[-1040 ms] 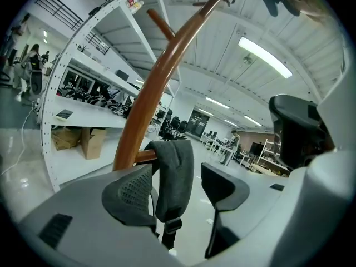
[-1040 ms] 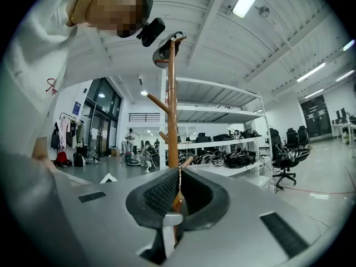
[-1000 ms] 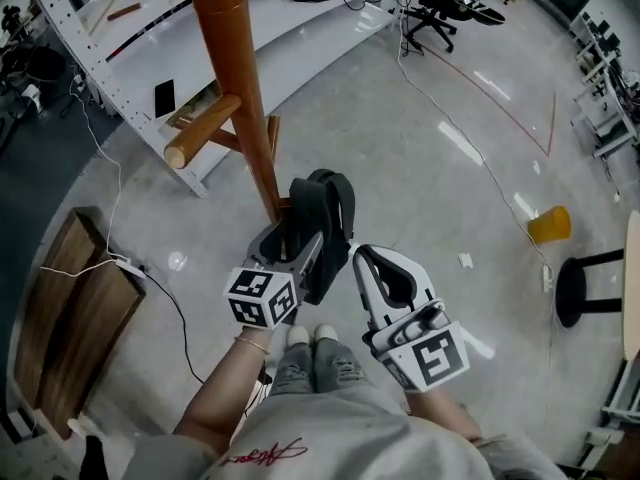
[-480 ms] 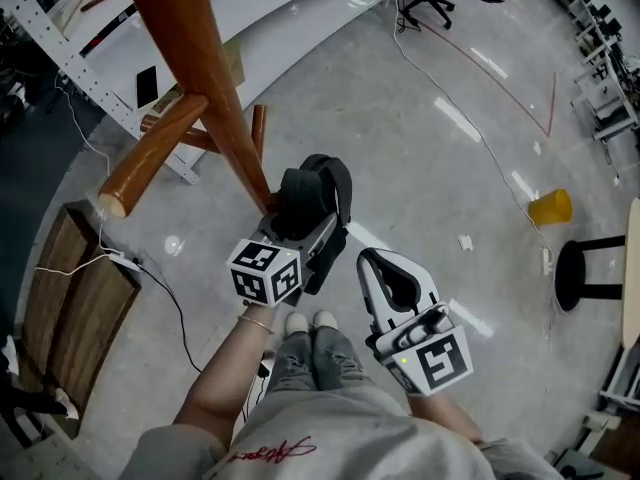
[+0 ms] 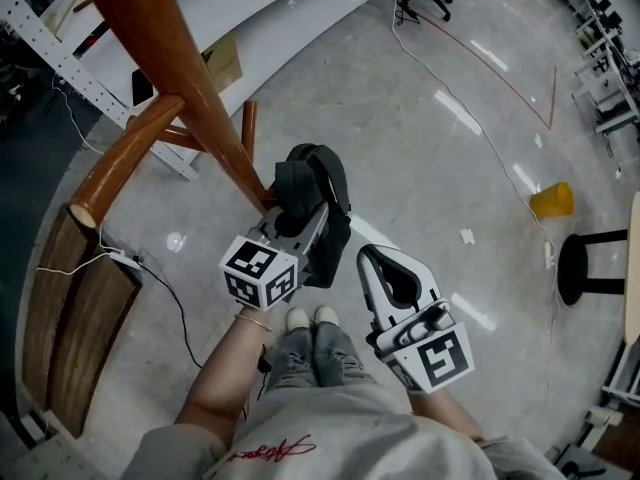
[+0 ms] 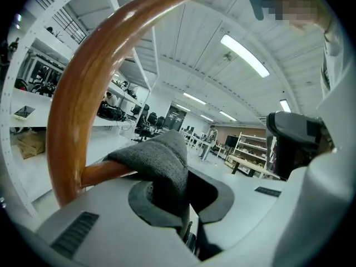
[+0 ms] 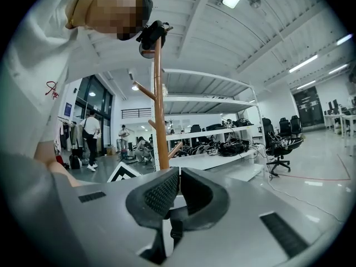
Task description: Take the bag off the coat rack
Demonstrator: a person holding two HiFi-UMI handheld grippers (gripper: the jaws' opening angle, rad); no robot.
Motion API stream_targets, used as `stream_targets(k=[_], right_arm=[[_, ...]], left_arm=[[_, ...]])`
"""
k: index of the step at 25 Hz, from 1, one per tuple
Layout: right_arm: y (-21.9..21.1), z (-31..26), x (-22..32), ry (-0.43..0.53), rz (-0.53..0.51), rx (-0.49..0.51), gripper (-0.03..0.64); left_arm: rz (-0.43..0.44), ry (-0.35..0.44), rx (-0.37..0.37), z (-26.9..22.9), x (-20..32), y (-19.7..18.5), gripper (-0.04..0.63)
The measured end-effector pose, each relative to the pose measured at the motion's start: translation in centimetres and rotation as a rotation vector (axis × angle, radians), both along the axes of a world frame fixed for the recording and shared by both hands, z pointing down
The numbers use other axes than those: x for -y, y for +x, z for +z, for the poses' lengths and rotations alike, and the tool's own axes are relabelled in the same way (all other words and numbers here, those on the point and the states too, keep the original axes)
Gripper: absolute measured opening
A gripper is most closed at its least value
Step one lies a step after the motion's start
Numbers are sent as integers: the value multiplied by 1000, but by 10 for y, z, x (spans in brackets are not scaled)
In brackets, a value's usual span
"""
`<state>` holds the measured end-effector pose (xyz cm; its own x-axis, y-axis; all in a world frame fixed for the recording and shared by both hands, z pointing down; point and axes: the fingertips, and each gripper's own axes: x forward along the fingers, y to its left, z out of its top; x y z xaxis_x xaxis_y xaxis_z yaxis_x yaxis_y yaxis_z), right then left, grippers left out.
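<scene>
I see left gripper (image 5: 298,220) jaws closing on grey strap (image 6: 161,154) of bag (image 5: 325,173). Strap lies over coat rack (image 5: 195,93) peg (image 6: 100,174) just ahead. Bag body mostly hidden behind jaws. Right gripper (image 5: 385,268) alongside, jaws together, empty. Rack top cut off.

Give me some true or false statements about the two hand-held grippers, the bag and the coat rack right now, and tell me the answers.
1. The left hand-held gripper has fabric of the dark grey fabric bag between its jaws. True; the jaws are closing and already pinch it.
2. The right hand-held gripper holds the bag. False: its jaws are together with nothing between them, and it is off to the side of the bag.
3. The bag lies on the floor. False: its fabric is draped over a peg of the brown wooden coat rack.
4. A yellow cup sits on the floor to the person's right. True.
</scene>
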<state>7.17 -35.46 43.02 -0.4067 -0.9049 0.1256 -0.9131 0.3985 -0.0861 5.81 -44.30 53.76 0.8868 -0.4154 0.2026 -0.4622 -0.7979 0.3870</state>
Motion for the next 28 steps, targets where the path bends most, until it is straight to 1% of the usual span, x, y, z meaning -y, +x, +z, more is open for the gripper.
stream_targets(k=[9, 17, 21, 23, 26, 28], right_arm=[[13, -11, -3, 29, 15, 12, 20], [41, -38, -16, 112, 55, 35, 20], [59, -56, -33, 162, 79, 55, 20], [67, -64, -40, 186, 86, 49, 20], [75, -73, -50, 205, 97, 57, 20], [79, -80, -58, 213, 96, 75, 20]], left_arm=[[112, 79, -60, -54, -21, 36, 37], [190, 164, -98, -119, -61, 70, 37], [202, 171, -120, -146, -86, 77, 37], [210, 165, -137, -157, -98, 78, 37], [251, 192, -122, -165, -123, 85, 37], [254, 187, -119, -169, -137, 86, 37]])
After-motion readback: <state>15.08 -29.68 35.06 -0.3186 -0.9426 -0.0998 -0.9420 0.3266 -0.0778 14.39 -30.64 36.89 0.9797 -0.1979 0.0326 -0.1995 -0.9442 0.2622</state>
